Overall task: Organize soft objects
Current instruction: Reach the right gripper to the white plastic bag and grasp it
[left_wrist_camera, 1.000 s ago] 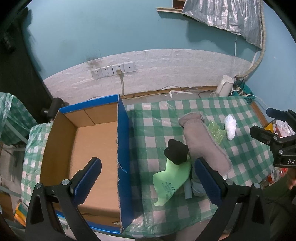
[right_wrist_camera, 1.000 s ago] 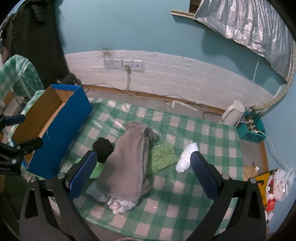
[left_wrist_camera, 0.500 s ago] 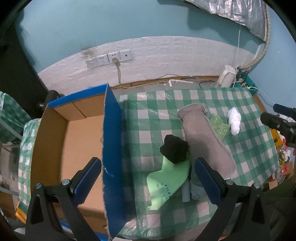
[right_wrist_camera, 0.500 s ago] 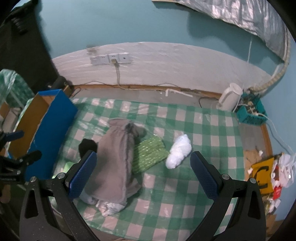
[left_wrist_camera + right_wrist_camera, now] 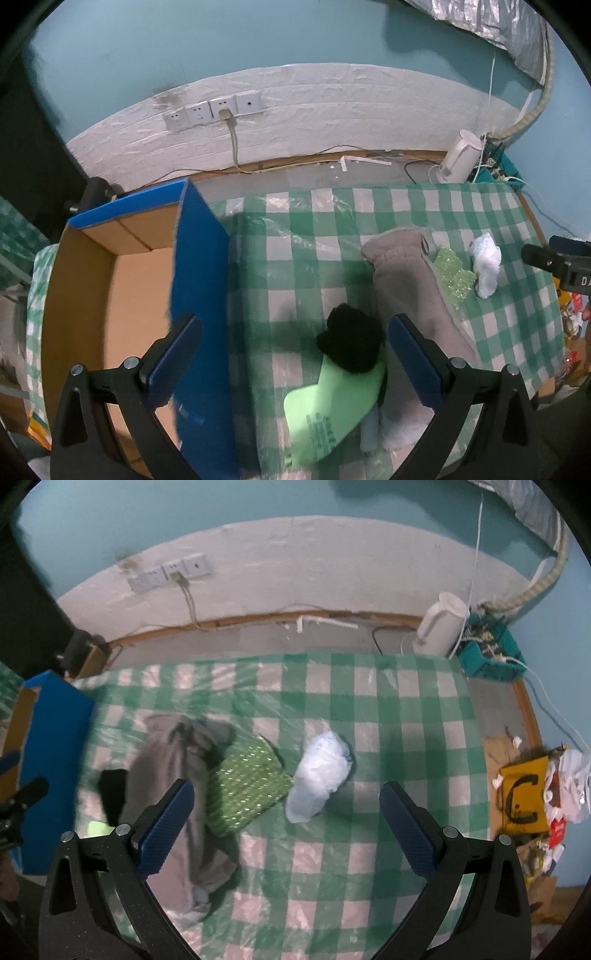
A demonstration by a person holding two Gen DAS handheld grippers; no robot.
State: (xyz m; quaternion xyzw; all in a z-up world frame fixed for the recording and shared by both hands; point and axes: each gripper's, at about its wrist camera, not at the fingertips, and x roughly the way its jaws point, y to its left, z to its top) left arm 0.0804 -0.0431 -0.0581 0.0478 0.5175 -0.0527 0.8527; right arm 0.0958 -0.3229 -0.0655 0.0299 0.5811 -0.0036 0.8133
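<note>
Soft things lie on a green checked table (image 5: 306, 254). In the left wrist view: a black bundle (image 5: 351, 341) on a light green cloth (image 5: 332, 406), a grey garment (image 5: 413, 284), a green sparkly cloth (image 5: 454, 273), a white bundle (image 5: 485, 264). My left gripper (image 5: 295, 354) is open and empty, above the box wall and black bundle. In the right wrist view my right gripper (image 5: 282, 823) is open and empty above the green sparkly cloth (image 5: 247, 786) and white bundle (image 5: 319, 775); the grey garment (image 5: 173, 775) lies left.
An open cardboard box with blue outer walls (image 5: 199, 280) stands at the table's left; it also shows in the right wrist view (image 5: 48, 746). A white kettle (image 5: 441, 627) and teal basket (image 5: 487, 657) sit on the floor by the wall. Clutter (image 5: 524, 797) lies right.
Both grippers have moved forward and lower over the table. The left one has shifted right toward the black bundle; the right one has shifted right toward the white bundle. Both stay open.
</note>
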